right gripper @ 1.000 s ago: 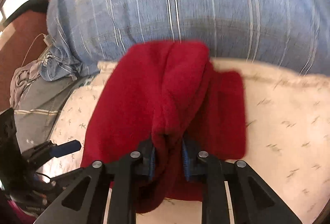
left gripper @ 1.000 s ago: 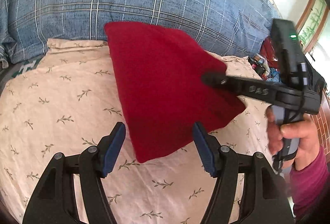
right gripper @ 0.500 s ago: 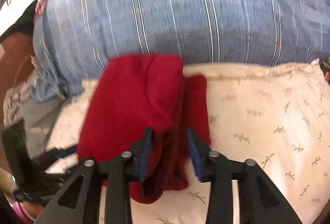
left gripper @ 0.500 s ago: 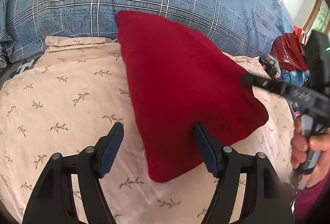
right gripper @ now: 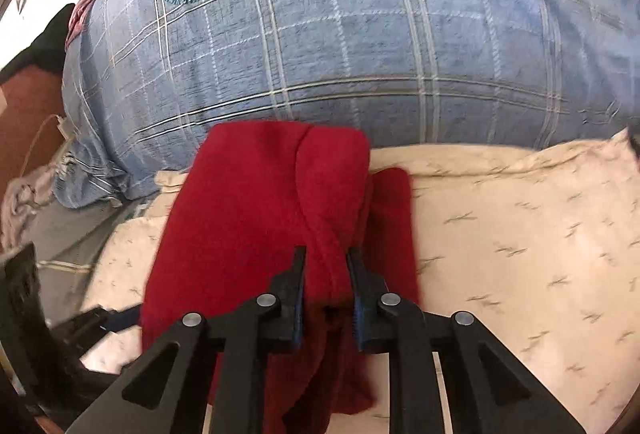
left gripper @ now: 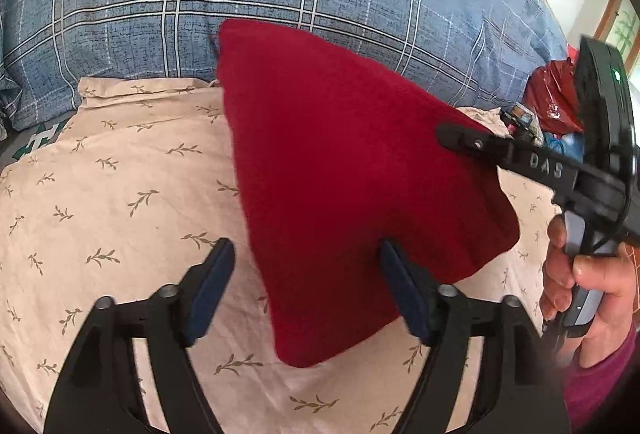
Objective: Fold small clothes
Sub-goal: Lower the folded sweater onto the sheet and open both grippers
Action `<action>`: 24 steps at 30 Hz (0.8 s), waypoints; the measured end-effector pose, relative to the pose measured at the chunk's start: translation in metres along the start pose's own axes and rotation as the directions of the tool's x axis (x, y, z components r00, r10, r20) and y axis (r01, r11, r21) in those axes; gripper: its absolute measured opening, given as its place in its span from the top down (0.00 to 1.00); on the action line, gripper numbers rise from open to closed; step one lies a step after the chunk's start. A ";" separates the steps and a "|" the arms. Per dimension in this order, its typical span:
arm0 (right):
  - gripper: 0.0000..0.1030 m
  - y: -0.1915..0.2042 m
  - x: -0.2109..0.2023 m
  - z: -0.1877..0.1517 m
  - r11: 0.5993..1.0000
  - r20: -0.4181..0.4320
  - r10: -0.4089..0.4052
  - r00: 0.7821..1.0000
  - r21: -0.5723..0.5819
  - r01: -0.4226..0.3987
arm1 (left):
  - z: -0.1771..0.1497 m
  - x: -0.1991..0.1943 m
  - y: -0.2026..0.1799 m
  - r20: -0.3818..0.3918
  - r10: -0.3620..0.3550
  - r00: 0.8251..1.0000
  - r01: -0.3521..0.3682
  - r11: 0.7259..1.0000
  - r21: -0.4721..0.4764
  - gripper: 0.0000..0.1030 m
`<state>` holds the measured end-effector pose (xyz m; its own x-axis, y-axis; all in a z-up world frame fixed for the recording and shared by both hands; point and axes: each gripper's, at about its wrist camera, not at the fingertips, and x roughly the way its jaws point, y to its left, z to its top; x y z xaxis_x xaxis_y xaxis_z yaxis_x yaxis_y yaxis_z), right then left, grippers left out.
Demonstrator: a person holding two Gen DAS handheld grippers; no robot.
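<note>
On bed, red garment [right gripper: 256, 234] lies half-folded over cream sheet [left gripper: 120, 194]. Right claw [right gripper: 326, 274] just reclosed, pinching folded edge. Left claw [left gripper: 304, 286] just widened, empty, straddling near corner. Next fold ready.

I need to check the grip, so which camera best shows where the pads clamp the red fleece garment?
The right wrist view: the right gripper has closed on a bunched fold of the red fleece garment. The left wrist view shows the garment's broad face, with only one finger side-on.
</note>
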<state>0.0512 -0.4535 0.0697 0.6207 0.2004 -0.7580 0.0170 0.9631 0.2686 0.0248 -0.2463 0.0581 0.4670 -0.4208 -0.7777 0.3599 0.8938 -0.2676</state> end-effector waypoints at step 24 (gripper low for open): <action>0.12 -0.043 0.053 0.003 0.965 -0.054 0.206 0.977 0.178 -0.193 | 0.023 0.023 0.027 -0.030 -0.173 0.984 0.168 0.977 -0.132 0.14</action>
<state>0.0858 -0.4854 0.0199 0.5676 0.4038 -0.7175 0.0359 0.8585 0.5115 0.0642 -0.2352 0.0462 0.3734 -0.5647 -0.7360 0.3234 0.8229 -0.4672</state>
